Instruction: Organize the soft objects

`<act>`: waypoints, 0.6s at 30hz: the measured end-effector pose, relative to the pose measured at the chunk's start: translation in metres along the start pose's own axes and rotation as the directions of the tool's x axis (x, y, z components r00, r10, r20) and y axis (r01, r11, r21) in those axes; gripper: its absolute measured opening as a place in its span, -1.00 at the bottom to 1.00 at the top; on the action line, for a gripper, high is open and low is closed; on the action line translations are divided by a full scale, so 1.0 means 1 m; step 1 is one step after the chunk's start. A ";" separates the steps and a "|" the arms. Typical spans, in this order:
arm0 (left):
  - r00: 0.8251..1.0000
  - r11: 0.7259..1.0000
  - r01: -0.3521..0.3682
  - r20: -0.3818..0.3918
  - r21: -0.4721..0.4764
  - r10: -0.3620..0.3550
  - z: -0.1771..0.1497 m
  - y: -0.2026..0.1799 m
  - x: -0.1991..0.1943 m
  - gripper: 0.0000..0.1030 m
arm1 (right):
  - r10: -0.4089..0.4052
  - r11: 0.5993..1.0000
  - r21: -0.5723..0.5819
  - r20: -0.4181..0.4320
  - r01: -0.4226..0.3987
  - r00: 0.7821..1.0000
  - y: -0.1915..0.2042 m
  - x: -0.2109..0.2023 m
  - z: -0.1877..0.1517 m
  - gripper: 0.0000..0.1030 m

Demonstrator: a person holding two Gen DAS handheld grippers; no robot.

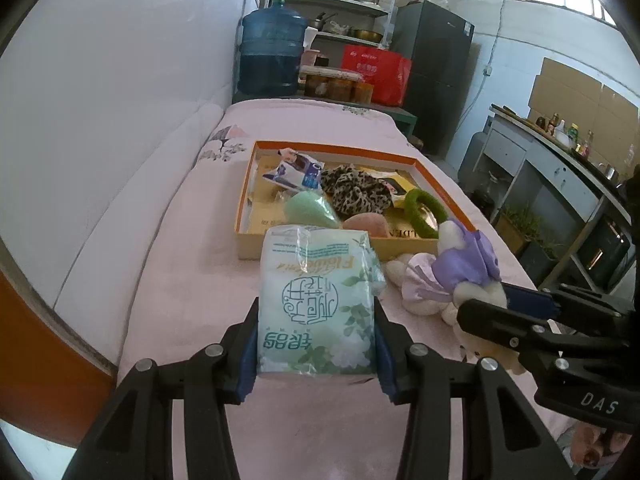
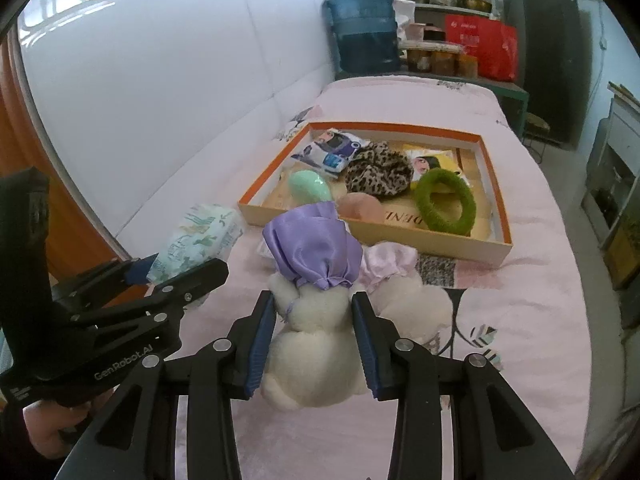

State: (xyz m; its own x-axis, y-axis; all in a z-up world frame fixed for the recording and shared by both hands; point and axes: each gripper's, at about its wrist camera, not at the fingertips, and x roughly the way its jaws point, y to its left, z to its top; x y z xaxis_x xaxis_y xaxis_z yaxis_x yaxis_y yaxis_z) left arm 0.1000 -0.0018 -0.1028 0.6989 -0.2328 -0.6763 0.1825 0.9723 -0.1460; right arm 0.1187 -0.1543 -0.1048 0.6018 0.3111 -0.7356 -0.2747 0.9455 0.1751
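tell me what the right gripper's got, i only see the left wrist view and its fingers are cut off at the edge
Observer: The right gripper is shut on the white plush toy, fingers squeezing its body from both sides.
Operator: is the green ring fully in the box, it looks like it's hanging over the rim
Observer: From the right wrist view the green ring lies wholly inside the orange-rimmed box, clear of the near wall.
Operator: anything under the toy
Observer: A patterned patch on the pink cover shows just beyond the toy, nothing else.
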 end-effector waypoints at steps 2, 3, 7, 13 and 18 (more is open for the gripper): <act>1.000 1.000 0.000 0.003 0.004 0.000 0.003 -0.002 -0.001 -0.07 | -0.001 1.000 0.000 0.004 0.001 1.000 -0.001 -0.003 0.001 -0.22; 1.000 1.000 0.002 0.006 0.007 -0.002 0.005 -0.004 -0.002 -0.07 | -0.001 1.000 0.002 0.007 0.001 1.000 -0.002 -0.004 0.002 -0.22; 1.000 1.000 0.005 0.012 0.015 -0.005 0.011 -0.008 -0.004 -0.07 | -0.002 1.000 0.003 0.015 0.002 1.000 -0.005 -0.007 0.006 -0.22; 1.000 1.000 0.010 0.028 0.027 -0.011 0.025 -0.014 -0.005 -0.07 | -0.004 1.000 0.009 0.038 0.003 0.999 -0.011 -0.015 0.013 -0.22; 0.999 0.999 0.016 0.044 0.035 -0.017 0.038 -0.017 -0.005 -0.07 | -0.018 1.000 0.024 0.057 0.017 0.998 -0.023 -0.020 0.023 -0.22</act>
State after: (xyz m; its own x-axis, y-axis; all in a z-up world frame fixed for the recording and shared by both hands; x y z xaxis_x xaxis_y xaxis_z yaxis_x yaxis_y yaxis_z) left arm 0.1192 -0.0180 -0.0697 0.7257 -0.2503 -0.6409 0.2179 0.9671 -0.1310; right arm 0.1305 -0.1798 -0.0789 0.6488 0.2987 -0.6999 -0.2465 0.9526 0.1781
